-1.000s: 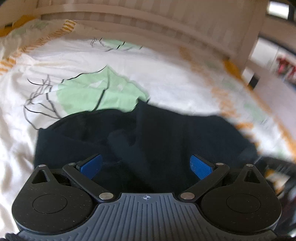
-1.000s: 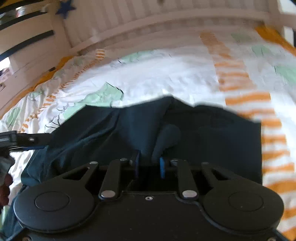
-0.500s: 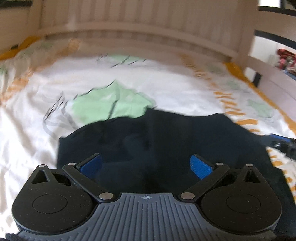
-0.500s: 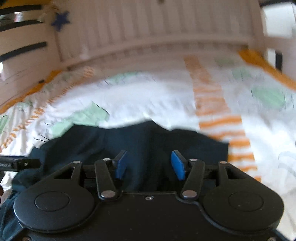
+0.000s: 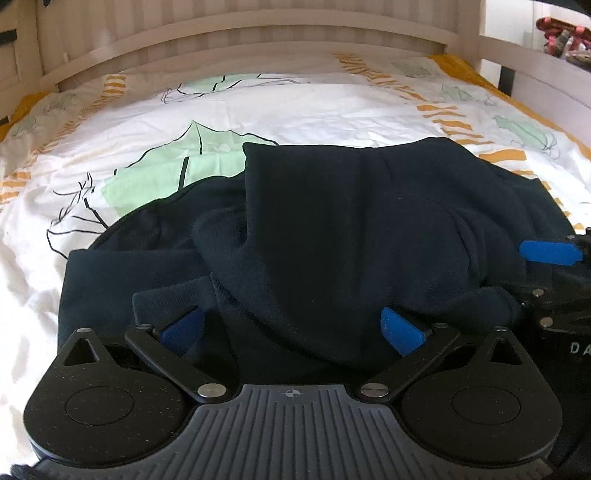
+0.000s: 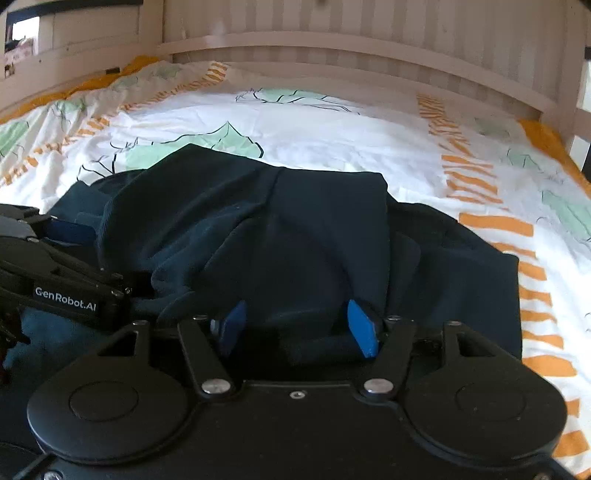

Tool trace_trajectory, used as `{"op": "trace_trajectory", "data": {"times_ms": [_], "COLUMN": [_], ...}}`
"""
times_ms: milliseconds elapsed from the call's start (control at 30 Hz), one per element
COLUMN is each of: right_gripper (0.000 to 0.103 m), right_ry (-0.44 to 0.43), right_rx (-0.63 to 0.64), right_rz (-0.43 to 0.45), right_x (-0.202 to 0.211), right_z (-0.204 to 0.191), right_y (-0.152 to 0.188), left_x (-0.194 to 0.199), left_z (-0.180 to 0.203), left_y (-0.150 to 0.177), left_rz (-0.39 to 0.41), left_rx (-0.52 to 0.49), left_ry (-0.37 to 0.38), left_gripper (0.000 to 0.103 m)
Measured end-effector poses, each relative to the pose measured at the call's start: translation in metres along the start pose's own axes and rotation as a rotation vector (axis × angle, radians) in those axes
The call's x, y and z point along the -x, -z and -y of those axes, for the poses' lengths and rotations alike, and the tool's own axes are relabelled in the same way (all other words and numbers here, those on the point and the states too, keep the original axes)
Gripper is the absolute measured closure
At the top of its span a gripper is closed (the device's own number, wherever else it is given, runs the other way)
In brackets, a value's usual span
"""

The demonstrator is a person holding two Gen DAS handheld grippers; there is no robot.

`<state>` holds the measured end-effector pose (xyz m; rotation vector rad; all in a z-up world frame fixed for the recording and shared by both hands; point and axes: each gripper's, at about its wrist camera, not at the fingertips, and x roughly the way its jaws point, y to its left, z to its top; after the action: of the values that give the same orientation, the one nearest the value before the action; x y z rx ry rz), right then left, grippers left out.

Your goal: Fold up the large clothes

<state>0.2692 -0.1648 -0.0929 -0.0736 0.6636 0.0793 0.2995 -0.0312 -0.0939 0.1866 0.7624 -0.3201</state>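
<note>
A dark navy garment [image 5: 351, 229] lies bunched and partly folded on the bed; it also shows in the right wrist view [image 6: 295, 229]. My left gripper [image 5: 291, 328] is open, its blue pads wide apart just over the garment's near edge, holding nothing. My right gripper [image 6: 299, 328] is open over the near edge of the garment, with cloth lying between the pads but not pinched. The right gripper shows at the right edge of the left wrist view [image 5: 550, 254]; the left gripper shows at the left of the right wrist view [image 6: 62, 291].
The bed carries a white sheet [image 5: 295, 107] with green leaf prints and orange stripes. A slatted wooden headboard [image 6: 332, 40] runs along the far side, with side rails at both sides. A shelf with items [image 5: 561, 33] stands at far right.
My right gripper opened and let go of the garment fold it held a second ago. Both grippers dropped lower and closer to the garment, which now lies folded over itself.
</note>
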Motion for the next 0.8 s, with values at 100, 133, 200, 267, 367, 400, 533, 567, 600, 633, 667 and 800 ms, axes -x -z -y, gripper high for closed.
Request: {"op": "trace_trajectory", "data": {"times_ms": [100, 133, 200, 267, 367, 400, 533, 567, 600, 633, 667, 800], "right_gripper": [0.038, 0.038, 0.031, 0.024, 0.017, 0.014, 0.008, 0.007, 0.006, 0.006, 0.006, 0.005], "right_ry": [-0.042, -0.053, -0.066, -0.075, -0.084, -0.085, -0.087, -0.085, -0.084, -0.082, -0.079, -0.062], "right_rx": [-0.043, -0.062, -0.098, -0.117, -0.147, -0.16, -0.226, -0.24, -0.253, -0.266, -0.28, -0.35], "right_rz": [0.009, 0.012, 0.041, 0.073, 0.095, 0.094, 0.066, 0.051, 0.031, 0.011, -0.012, -0.098], "right_x": [0.002, 0.007, 0.025, 0.047, 0.078, 0.088, 0.125, 0.132, 0.138, 0.143, 0.148, 0.164], "right_z": [0.011, 0.015, 0.022, 0.029, 0.042, 0.047, 0.066, 0.069, 0.073, 0.076, 0.078, 0.088], "right_y": [-0.001, -0.002, -0.003, -0.001, 0.005, 0.008, 0.029, 0.034, 0.041, 0.047, 0.055, 0.083], "left_x": [0.013, 0.021, 0.039, 0.058, 0.089, 0.098, 0.134, 0.142, 0.148, 0.154, 0.159, 0.17], "left_z": [-0.005, -0.007, -0.011, -0.016, -0.025, -0.028, -0.045, -0.049, -0.052, -0.055, -0.057, -0.06], "left_y": [-0.002, -0.001, 0.003, 0.009, 0.021, 0.025, 0.047, 0.053, 0.059, 0.066, 0.072, 0.095], "left_rz": [-0.007, 0.007, 0.026, 0.037, 0.049, 0.05, 0.04, 0.035, 0.028, 0.016, 0.005, -0.048], "left_rx": [0.028, 0.041, 0.057, 0.069, 0.089, 0.1, 0.163, 0.178, 0.19, 0.202, 0.208, 0.201], "left_ry": [0.021, 0.035, 0.059, 0.072, 0.1, 0.108, 0.146, 0.153, 0.156, 0.16, 0.163, 0.152], "left_gripper": [0.0, 0.0, 0.0, 0.0, 0.0, 0.0, 0.0, 0.0, 0.0, 0.0, 0.0, 0.0]}}
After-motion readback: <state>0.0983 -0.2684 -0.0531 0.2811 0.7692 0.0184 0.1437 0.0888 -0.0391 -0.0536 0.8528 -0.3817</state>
